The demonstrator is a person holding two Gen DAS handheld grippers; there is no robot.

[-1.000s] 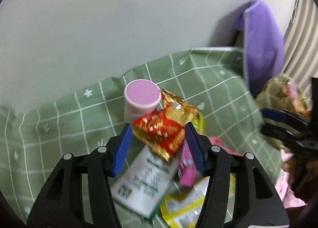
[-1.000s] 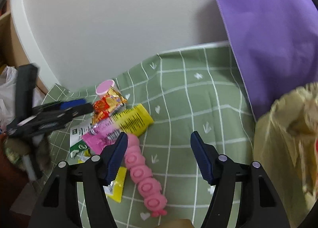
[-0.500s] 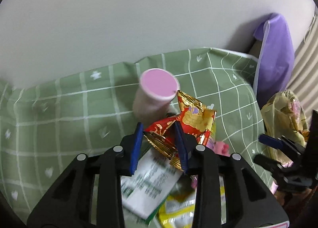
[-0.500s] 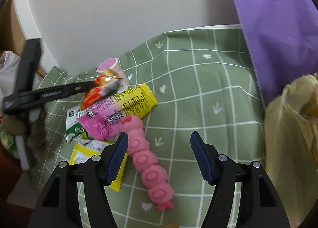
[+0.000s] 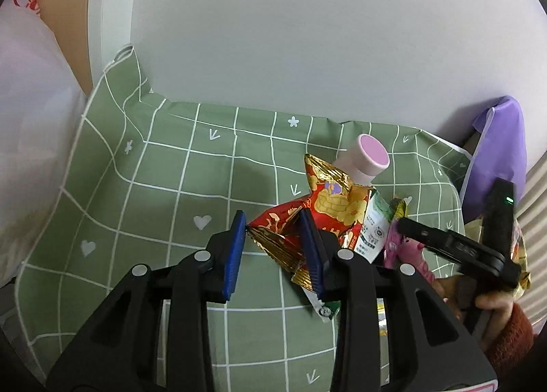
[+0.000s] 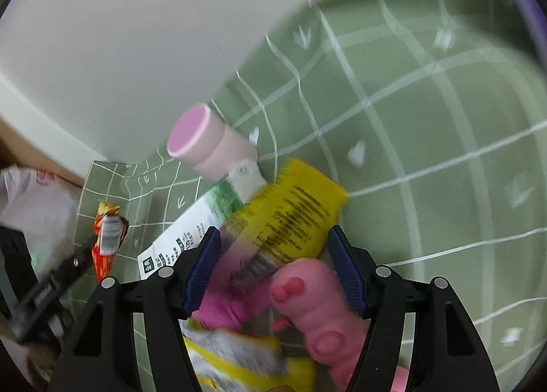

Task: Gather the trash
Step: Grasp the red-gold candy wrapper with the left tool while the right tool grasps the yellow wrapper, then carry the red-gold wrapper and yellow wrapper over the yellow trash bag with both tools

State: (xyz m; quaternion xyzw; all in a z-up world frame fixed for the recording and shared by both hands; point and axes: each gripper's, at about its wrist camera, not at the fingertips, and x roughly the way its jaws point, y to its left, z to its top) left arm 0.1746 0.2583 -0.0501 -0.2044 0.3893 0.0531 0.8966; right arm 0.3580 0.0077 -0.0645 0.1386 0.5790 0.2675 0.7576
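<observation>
My left gripper (image 5: pixel 273 226) is shut on a red and gold snack wrapper (image 5: pixel 321 207), held just left of the trash pile on the green checked tablecloth (image 5: pixel 154 207). A bottle with a pink cap (image 5: pixel 367 159) lies behind it, with a white and green packet (image 5: pixel 372 228) beside it. My right gripper (image 6: pixel 273 243) is open and low over the pile. A yellow wrapper (image 6: pixel 297 211), a pink wrapper (image 6: pixel 229 293) and a pink caterpillar toy (image 6: pixel 324 310) lie between its jaws. In this blurred right wrist view I see no pad pressing on them.
A white plastic bag (image 5: pixel 30 118) stands off the cloth's left edge. At the far right are a purple cloth (image 5: pixel 499 152) and a yellowish bag (image 5: pixel 521 255). A grey wall borders the table's back. A hand in a red sleeve (image 5: pixel 506 334) holds the right gripper.
The left jaws closed on the red wrapper and carried it left, away from the pile. The right gripper dropped down over the yellow wrapper and pink toy, jaws just as wide.
</observation>
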